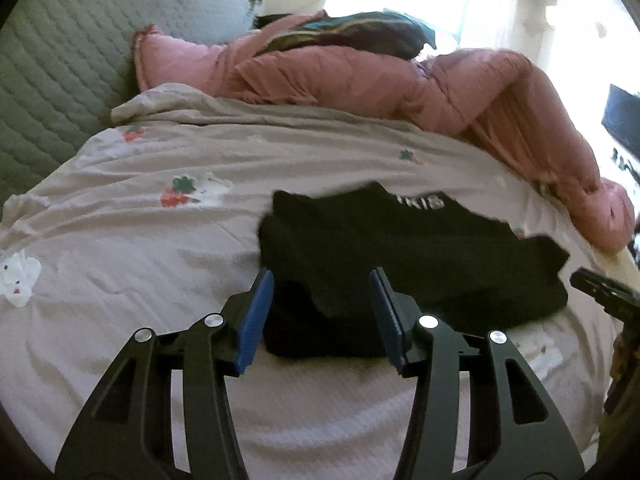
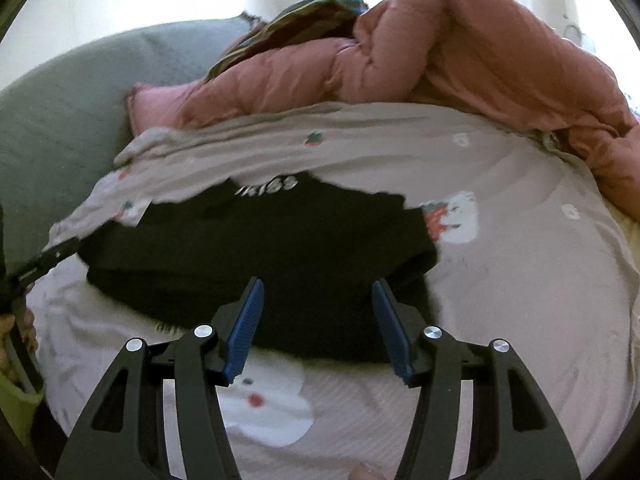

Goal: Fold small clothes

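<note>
A black garment (image 1: 412, 268) with white lettering near its far edge lies folded on the pale printed bedsheet (image 1: 140, 264). My left gripper (image 1: 322, 280) is open, its blue pads just above the garment's near left corner, holding nothing. In the right wrist view the same black garment (image 2: 260, 252) lies on the sheet, and my right gripper (image 2: 318, 288) is open over its near right edge, empty. The tip of the right gripper shows at the right edge of the left wrist view (image 1: 600, 292); the left gripper's tip shows at the left edge of the right wrist view (image 2: 44, 264).
A pink puffy quilt (image 1: 360, 76) is heaped along the far side of the bed, with a dark patterned cloth (image 1: 352, 32) on top. A grey quilted cushion (image 1: 60, 60) stands at the far left. The sheet (image 2: 520, 260) stretches out to the right.
</note>
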A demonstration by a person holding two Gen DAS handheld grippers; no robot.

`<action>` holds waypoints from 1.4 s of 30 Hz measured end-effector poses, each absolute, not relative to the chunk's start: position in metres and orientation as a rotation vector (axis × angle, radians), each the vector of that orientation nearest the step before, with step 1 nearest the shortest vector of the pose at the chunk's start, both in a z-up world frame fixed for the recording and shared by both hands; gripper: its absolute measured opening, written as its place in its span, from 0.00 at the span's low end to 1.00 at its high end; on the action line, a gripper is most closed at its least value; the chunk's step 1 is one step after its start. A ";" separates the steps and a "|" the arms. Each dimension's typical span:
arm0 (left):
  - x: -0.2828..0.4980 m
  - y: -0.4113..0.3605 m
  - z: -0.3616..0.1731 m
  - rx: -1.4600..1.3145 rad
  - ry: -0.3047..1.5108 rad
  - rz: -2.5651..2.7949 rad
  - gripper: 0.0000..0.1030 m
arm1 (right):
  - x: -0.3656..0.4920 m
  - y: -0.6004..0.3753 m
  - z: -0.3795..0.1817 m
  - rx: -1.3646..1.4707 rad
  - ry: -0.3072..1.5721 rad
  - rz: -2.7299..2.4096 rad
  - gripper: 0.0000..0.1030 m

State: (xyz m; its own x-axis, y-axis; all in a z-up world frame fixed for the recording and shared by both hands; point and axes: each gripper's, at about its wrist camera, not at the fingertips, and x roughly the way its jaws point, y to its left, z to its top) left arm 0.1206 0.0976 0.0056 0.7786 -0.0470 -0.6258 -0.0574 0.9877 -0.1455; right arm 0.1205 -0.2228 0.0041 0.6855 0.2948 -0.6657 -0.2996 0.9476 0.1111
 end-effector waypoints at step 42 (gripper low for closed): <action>0.233 0.078 0.000 -0.136 0.799 -0.019 0.33 | 0.229 -0.159 -0.021 -0.059 0.870 0.368 0.20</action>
State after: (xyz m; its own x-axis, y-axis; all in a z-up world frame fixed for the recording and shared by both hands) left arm 0.2327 0.0781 -0.0004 0.6974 -0.0687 -0.7134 -0.0344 0.9910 -0.1291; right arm 0.2289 -0.1589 -0.0206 0.5859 0.2917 -0.7561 -0.3391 0.9356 0.0982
